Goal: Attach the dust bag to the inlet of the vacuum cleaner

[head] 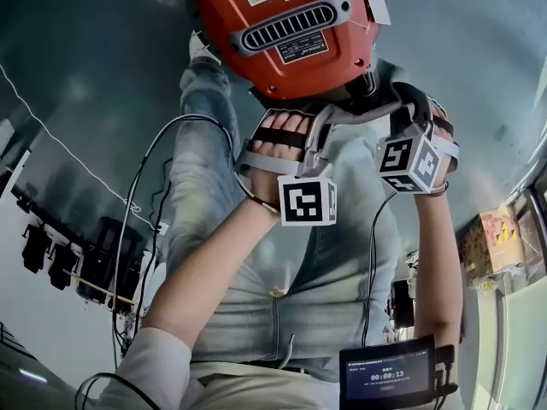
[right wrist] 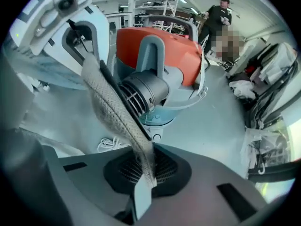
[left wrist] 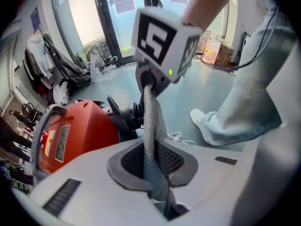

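Observation:
The orange vacuum cleaner (head: 286,28) stands on the floor just beyond my hands. Its black round inlet (right wrist: 146,91) faces the right gripper view and shows as a dark stub (left wrist: 127,114) in the left gripper view. The dust bag is a grey mesh fabric, stretched as a taut strip (left wrist: 151,126) between both grippers, close in front of the inlet. My left gripper (left wrist: 160,194) is shut on one end of it. My right gripper (right wrist: 141,185) is shut on the other end (right wrist: 115,112). Both point steeply down, side by side, with their marker cubes (head: 308,202) facing up.
A white cord (right wrist: 110,145) lies coiled on the floor by the vacuum's base. My own leg and shoe (left wrist: 202,119) stand right of the vacuum. Bags and cables (right wrist: 273,79) pile up along the wall. A person (right wrist: 216,18) stands far behind. A small screen (head: 389,374) hangs at my waist.

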